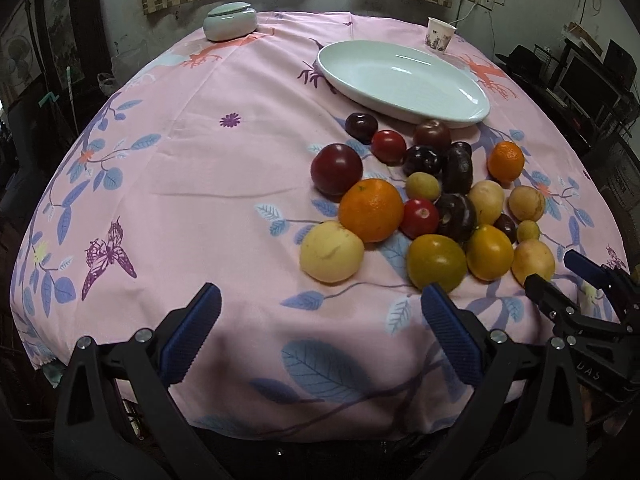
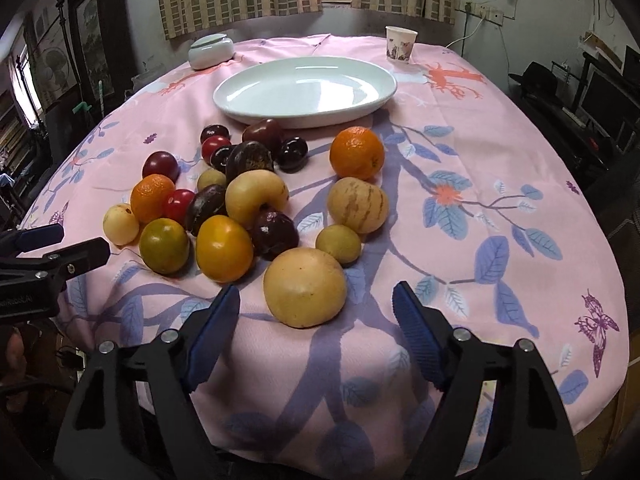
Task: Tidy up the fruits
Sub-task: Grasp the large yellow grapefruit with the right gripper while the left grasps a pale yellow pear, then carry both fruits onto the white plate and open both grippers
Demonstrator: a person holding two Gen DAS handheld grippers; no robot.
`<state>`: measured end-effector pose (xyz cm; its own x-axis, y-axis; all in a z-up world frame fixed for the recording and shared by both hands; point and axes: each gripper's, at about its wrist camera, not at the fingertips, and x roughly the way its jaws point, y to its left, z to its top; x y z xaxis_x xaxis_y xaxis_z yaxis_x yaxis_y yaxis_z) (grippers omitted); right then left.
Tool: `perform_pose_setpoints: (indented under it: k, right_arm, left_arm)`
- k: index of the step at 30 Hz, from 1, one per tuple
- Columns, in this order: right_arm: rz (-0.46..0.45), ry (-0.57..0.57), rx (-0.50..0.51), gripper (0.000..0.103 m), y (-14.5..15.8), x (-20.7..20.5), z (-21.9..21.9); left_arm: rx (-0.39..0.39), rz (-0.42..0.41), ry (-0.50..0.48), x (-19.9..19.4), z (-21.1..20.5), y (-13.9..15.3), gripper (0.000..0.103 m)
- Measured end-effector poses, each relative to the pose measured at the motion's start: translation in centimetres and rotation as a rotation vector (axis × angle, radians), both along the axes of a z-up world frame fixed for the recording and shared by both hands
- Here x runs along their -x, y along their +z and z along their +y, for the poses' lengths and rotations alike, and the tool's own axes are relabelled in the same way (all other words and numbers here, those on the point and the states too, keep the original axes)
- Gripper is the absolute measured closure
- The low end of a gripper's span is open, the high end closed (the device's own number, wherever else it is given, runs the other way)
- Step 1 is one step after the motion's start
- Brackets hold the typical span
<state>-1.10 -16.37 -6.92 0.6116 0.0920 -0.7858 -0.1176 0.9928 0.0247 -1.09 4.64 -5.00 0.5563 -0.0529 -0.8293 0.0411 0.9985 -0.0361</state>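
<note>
Several fruits lie in a loose pile on the pink tablecloth: oranges (image 1: 371,210) (image 2: 357,153), dark plums (image 1: 337,169) (image 2: 262,132), red tomatoes (image 1: 420,218), yellow-green tomatoes (image 1: 437,262) (image 2: 224,248) and pale yellow fruits (image 1: 332,251) (image 2: 305,287). A white oval plate (image 1: 404,80) (image 2: 306,90) stands empty behind them. My left gripper (image 1: 320,308) is open and empty, near the pile's front left. My right gripper (image 2: 316,308) is open and empty, its fingers on either side of a pale yellow fruit, just short of it. Each gripper shows in the other's view (image 1: 560,276) (image 2: 60,244).
A lidded pale green jar (image 1: 230,21) (image 2: 211,51) stands at the far left of the table. A paper cup (image 1: 440,35) (image 2: 401,44) stands at the far right. The round table's edge falls away on all sides; furniture and cables stand beyond.
</note>
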Motion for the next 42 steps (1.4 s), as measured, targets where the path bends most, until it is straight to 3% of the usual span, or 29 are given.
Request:
perform_pose_setpoints:
  k: [2,3,5,17,18,19,21,23,27,35,42]
  right_arm:
    - [0.017,-0.015,0.015,0.033,-0.8,-0.7,0.0]
    - [0.030,-0.012,0.003,0.044,-1.2,-1.1,-0.1]
    - [0.024,0.000,-0.036,0.057,-1.5,-1.3,-0.2]
    - [0.023,-0.013,-0.098,0.057,-0.2,0.3,-1.6]
    - [0.030,-0.013,-0.104,0.057,-0.4,0.2,-1.7]
    - [0.034,-0.012,-0.108,0.057,-0.4,0.3,-1.7]
    - [0.032,-0.011,-0.110,0.057,-0.4,0.3,-1.8]
    - [0.034,-0.012,-0.114,0.057,-0.4,0.3,-1.8]
    - [0.029,-0.008,-0.123,0.057,-0.3,0.4,-1.7]
    - [-0.016,0.007,-0.158,0.057,1.2,0.8,-2.0]
    - [-0.071,0.053,-0.148,0.057,3.7,-1.8,-1.8]
  left_arm:
    - [-0.012,-0.001,0.010,-0.3,0.4,-0.2,0.002]
    - [-0.015,0.001,0.013,-0.5,0.6,-0.3,0.002]
    - [-0.021,0.017,0.023,-1.0,0.8,-0.7,0.002]
    - [-0.027,0.045,0.009,-3.1,0.6,-2.9,0.005]
    - [-0.020,0.038,-0.001,-3.3,0.5,-3.1,0.009]
    - [-0.011,0.044,-0.013,-3.5,0.3,-3.3,0.025]
    - [-0.021,0.017,-0.024,-3.5,-0.1,-3.2,0.037]
    - [0.001,0.012,-0.055,-3.2,-0.4,-2.9,0.063]
    - [0.025,0.017,-0.075,-2.5,-0.6,-2.3,0.064]
    - [0.029,-0.070,-0.110,-1.0,-1.3,1.1,0.064]
    - [0.002,-0.120,-0.146,-3.4,-2.6,3.7,0.064]
